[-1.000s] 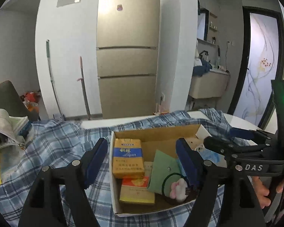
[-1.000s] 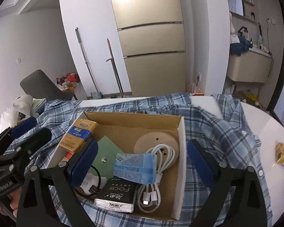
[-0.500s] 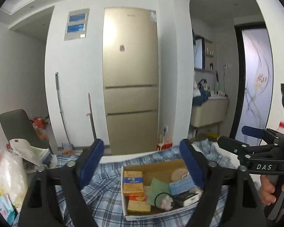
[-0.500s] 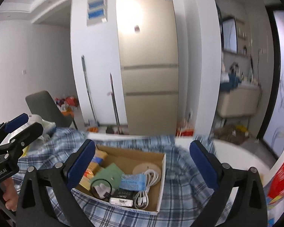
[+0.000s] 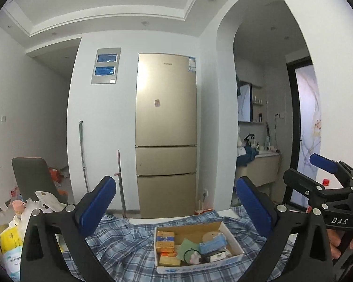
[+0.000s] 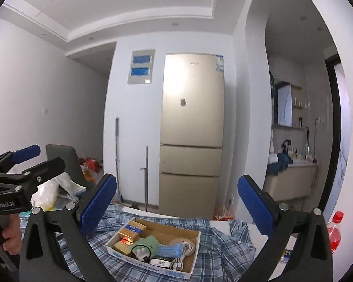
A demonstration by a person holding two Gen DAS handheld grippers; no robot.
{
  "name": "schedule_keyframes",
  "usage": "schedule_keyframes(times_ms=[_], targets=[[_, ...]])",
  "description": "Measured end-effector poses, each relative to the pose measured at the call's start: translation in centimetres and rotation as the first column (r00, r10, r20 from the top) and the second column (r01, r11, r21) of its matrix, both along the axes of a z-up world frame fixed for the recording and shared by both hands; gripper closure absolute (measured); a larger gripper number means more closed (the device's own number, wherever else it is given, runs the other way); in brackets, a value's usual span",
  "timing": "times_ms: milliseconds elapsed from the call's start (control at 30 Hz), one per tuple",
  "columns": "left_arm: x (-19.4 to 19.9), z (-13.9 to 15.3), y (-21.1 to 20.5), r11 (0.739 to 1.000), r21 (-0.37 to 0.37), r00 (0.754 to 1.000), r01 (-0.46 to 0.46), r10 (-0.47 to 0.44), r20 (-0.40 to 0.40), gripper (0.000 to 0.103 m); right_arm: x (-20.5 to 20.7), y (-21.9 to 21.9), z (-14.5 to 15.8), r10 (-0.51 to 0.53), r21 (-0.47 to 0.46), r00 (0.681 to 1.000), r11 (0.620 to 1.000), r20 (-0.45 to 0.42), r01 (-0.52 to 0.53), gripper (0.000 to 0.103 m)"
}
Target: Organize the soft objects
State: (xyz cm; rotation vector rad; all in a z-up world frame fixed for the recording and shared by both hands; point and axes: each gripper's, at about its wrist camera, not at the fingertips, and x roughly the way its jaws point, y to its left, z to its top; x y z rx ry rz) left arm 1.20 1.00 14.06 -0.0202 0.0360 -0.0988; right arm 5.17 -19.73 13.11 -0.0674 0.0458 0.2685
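Note:
A blue plaid shirt lies spread over the white table, also in the right wrist view. On it stands an open cardboard box holding yellow packets, a green pouch, a blue tissue pack and cables; it also shows in the right wrist view. My left gripper is open and empty, high above and back from the box. My right gripper is open and empty, likewise raised. Each gripper shows at the edge of the other's view.
A gold fridge stands against the far wall with a mop and broom beside it. Bags and packets pile at the table's left. A red bottle stands at the right. A grey chair is behind left.
Both grippers have risen and pulled back from the box, which now looks small and low in both views. Both stayed open and empty.

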Motion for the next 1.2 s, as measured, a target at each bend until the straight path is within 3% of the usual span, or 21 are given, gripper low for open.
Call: schedule_keyframes(times_ms=[133, 333, 533, 800, 867, 1100, 1200], targets=[[-2.4, -0.5, 0.2, 1.000, 0.001, 1.000, -0.012, 0.012, 0.026, 0.000, -1.5, -0.1, -0.3, 0.004, 0.016, 1.000, 1.000, 0.009, -0.004, 0.000], [-4.4, -3.4, 0.4, 1.000, 0.010, 1.000, -0.027, 0.027, 0.008, 0.000, -2.4, -0.1, -2.8, 0.011, -0.006, 1.000, 1.000, 0.000, -0.011, 0.000], [-3.7, -6.7, 0.5, 1.000, 0.000, 1.000, -0.014, 0.014, -0.006, 0.000, -1.7, -0.3, -7.5, -0.008, -0.027, 0.999, 1.000, -0.048, 0.006, 0.000], [-2.3, -11.3, 0.4, 0.997, 0.061, 0.999, -0.052, 0.052, 0.007, 0.000, -0.8, -1.4, -12.5, -0.055, 0.007, 0.997, 0.998, -0.056, 0.056, 0.000], [-1.8, -12.3, 0.6, 0.998, 0.049, 0.999, -0.048, 0.049, -0.022, 0.000, -0.3, -1.3, -13.3, -0.079, -0.012, 0.993, 0.997, -0.082, 0.079, 0.000], [-0.9, -14.2, 0.0, 0.996, 0.077, 0.996, -0.047, 0.052, -0.067, 0.000, 0.4, -2.8, -14.0, -0.075, 0.049, 0.987, 0.995, -0.139, 0.082, 0.000], [-0.3, -14.5, -0.5, 0.994, 0.101, 0.994, -0.052, 0.061, -0.092, 0.000, 0.0, -3.2, -13.9, -0.075, 0.057, 0.990, 0.995, -0.122, 0.082, 0.000]])
